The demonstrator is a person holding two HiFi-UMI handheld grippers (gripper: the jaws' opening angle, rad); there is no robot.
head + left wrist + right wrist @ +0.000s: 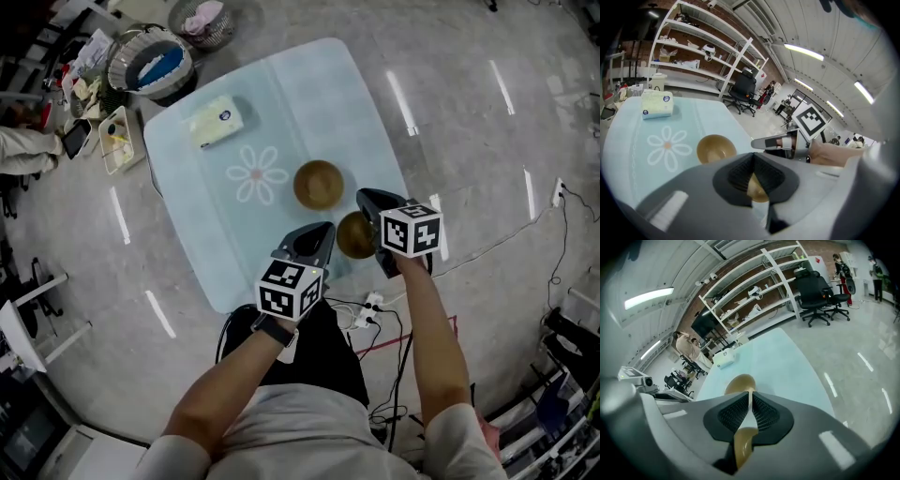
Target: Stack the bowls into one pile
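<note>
Head view: blue-clothed counter, far bowl near its middle, near bowl at the front edge between both tools. Right tool is at its rim, left tool just beside it.

Left gripper view: left tool tips meet, near bowl shows gold in the gap below them (actual grip unclear). Far bowl sits beyond, upright.

Right gripper view: right tool clamped on the near bowl rim.
</note>
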